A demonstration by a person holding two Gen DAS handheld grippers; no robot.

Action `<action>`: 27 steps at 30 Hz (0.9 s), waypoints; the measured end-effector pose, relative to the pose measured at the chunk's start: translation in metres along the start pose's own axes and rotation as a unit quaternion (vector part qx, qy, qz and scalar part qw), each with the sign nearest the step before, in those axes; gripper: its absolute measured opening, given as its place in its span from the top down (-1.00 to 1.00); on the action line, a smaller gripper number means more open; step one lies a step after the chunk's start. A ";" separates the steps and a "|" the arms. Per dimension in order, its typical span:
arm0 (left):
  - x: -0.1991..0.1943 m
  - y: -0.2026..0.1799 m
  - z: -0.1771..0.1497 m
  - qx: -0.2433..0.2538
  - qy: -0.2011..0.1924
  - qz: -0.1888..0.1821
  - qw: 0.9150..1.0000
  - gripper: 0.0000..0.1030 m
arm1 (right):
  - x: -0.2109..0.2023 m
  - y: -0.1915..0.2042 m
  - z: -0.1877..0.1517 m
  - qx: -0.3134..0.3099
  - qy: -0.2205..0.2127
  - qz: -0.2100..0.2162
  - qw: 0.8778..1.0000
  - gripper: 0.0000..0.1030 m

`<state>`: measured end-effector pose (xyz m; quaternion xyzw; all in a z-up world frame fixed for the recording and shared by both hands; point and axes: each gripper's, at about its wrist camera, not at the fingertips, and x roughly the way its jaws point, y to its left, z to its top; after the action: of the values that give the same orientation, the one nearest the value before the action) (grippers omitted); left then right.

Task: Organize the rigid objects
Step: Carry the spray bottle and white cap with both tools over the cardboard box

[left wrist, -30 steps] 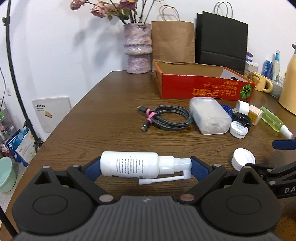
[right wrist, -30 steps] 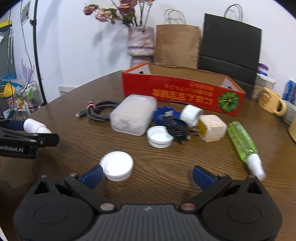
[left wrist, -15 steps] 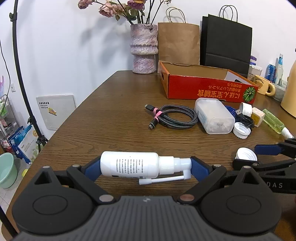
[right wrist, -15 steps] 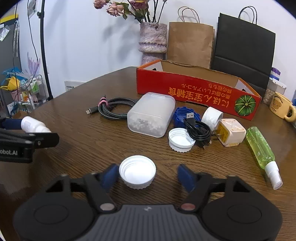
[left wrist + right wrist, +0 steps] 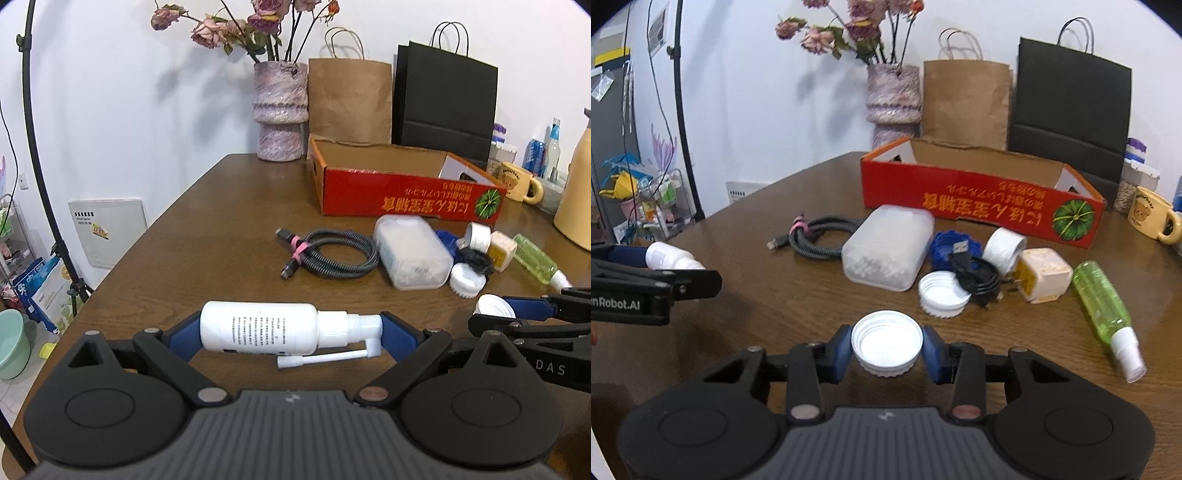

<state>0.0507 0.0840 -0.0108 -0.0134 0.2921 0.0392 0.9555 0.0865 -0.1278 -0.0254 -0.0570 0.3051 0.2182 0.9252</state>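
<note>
My left gripper (image 5: 291,328) is shut on a white spray bottle (image 5: 258,332), held crosswise just above the brown table (image 5: 221,236). The jaws of my right gripper (image 5: 886,347) are closing, and both blue pads touch a white screw cap (image 5: 886,341), which lies open side up on the table. The left wrist view shows that cap (image 5: 493,308) at the right. An open red cardboard box (image 5: 979,199) stands behind. Before it lie a translucent plastic case (image 5: 888,245), a second white cap (image 5: 942,293), a cream charger (image 5: 1045,277) and a green spray bottle (image 5: 1102,302).
A coiled grey cable (image 5: 332,254) lies left of the case, and a black cable on a blue lid (image 5: 947,245) lies right of it. A vase (image 5: 280,110), paper bags (image 5: 351,99) and a yellow mug (image 5: 1150,218) stand at the back. The table's left edge curves close by.
The right jaws have closed from wide open in on the white cap, now between the pads. The left gripper still holds the spray bottle in about the same place.
</note>
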 end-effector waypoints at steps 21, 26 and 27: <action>0.019 -0.078 0.094 0.007 -0.059 -0.031 0.998 -0.91 | -0.021 -0.078 0.063 0.028 -0.094 -0.045 0.994 0.23; 0.032 -0.090 0.115 -0.002 -0.069 -0.036 0.997 -0.91 | -0.016 -0.097 0.085 0.035 -0.113 -0.053 0.992 0.23; 0.036 -0.093 0.119 -0.004 -0.072 -0.035 0.997 -0.91 | -0.013 -0.101 0.089 0.037 -0.115 -0.055 0.991 0.23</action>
<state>0.1543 -0.0004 0.0680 -0.0248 0.2219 0.0080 0.9747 0.1691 -0.2017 0.0518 -0.0146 0.2011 0.1604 0.9662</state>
